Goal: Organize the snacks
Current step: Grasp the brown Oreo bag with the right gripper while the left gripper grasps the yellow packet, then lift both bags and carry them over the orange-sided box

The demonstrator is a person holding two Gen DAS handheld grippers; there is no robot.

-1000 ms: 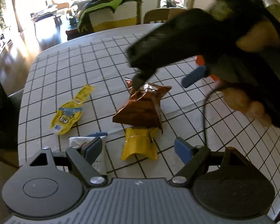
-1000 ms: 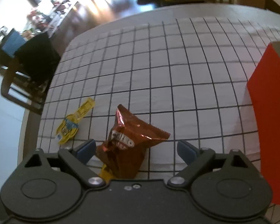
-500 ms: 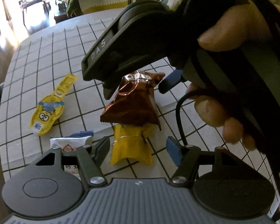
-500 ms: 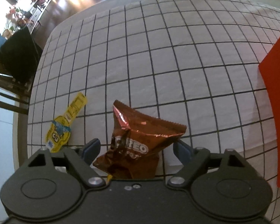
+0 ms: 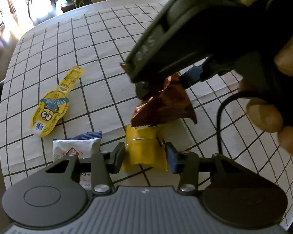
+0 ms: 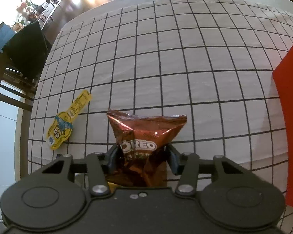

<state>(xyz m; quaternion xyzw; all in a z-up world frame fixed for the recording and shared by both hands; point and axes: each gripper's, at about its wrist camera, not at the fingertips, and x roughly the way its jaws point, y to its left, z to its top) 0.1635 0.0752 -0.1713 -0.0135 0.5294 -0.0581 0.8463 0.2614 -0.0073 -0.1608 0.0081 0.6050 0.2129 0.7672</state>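
Right gripper [image 6: 143,159]: jaws closing, blue pads pressed into both sides of the brown Oreo bag [image 6: 146,134]. The bag crumples between them and its lower part is hidden behind the gripper body. Its top seam stands up over the gridded surface [image 6: 166,58].

Left gripper [image 5: 145,155]: jaws closing around the yellow packet [image 5: 144,150], which lies flat on the surface just below the Oreo bag. The pads sit at its two sides; can't tell whether they're pressing yet. The packet's near edge is cut off by the gripper.

In the left wrist view the right gripper and the hand [image 5: 269,105] holding it block most of the Oreo bag, blurred.

White-and-blue wrapper [image 5: 76,146] sits just left of the left jaws, half hidden under the gripper. Yellow Minions pouch [image 5: 52,105] lies farther left, apart from the rest. Red object [image 6: 291,117] at the right edge, cut off, can't identify.
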